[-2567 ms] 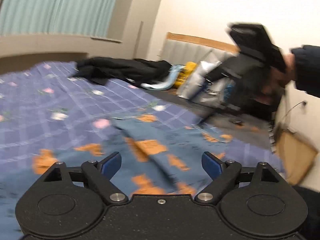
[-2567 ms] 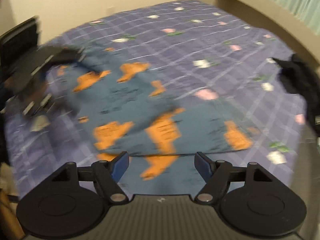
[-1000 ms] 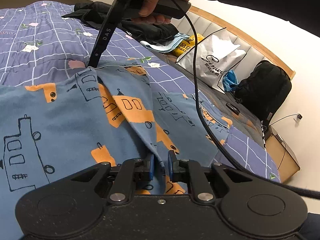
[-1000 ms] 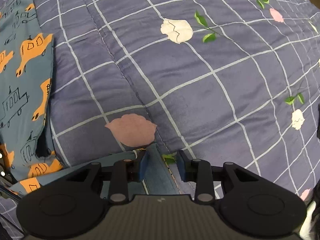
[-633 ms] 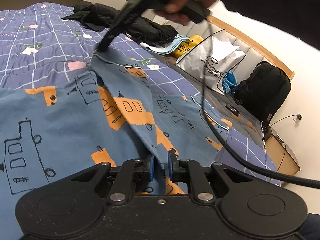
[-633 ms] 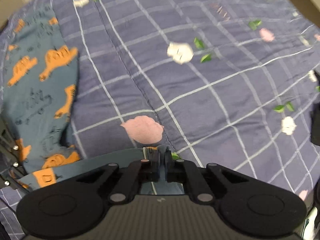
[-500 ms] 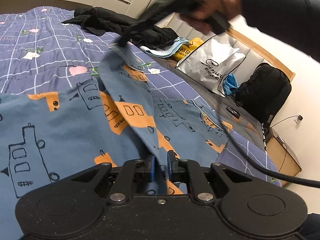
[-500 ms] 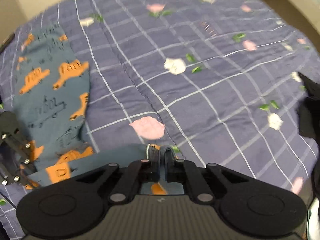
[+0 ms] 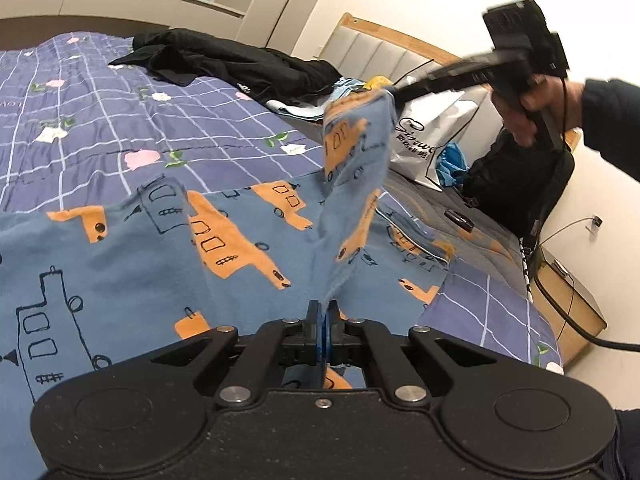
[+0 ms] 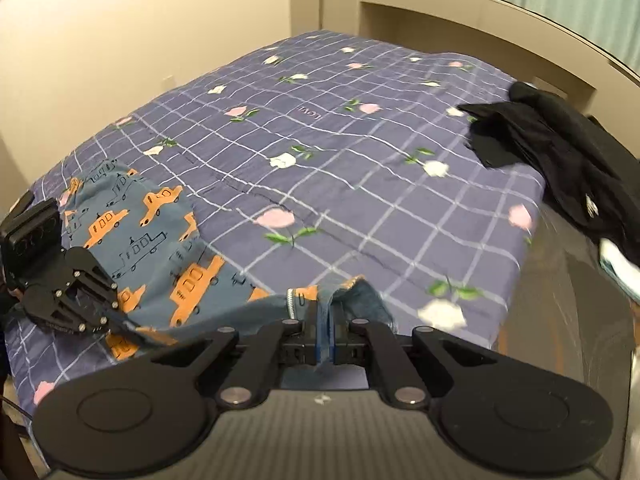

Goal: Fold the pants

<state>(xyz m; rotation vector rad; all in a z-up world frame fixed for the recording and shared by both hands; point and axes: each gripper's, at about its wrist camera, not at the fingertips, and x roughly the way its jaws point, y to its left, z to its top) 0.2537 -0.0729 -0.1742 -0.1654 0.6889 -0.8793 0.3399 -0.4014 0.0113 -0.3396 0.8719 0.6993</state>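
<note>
Blue pants (image 9: 120, 260) printed with orange cars lie spread on the purple quilt (image 9: 80, 128). My left gripper (image 9: 323, 322) is at their near edge, its jaws closing tight with the pads pressing a fold of the cloth. A hand holds my right gripper (image 9: 394, 92) high at the right, shut on another part of that edge, so a strip of cloth hangs stretched between the two. The right wrist view has my right gripper (image 10: 324, 324) shut on a bunched piece with a zipper, the pants (image 10: 132, 232) at the left, and the left gripper (image 10: 120, 322) low beside them.
Black clothing (image 9: 224, 64) is heaped at the far side of the bed (image 10: 560, 152). A white bag (image 9: 432, 136) and a black backpack (image 9: 516, 184) rest by the headboard (image 9: 384, 52). A wooden box (image 9: 572, 300) and a cable stand off the bed's right edge.
The right gripper closed on the pants edge and carried it up and to the right, off the quilt. The left gripper stayed in place and its jaws closed tighter.
</note>
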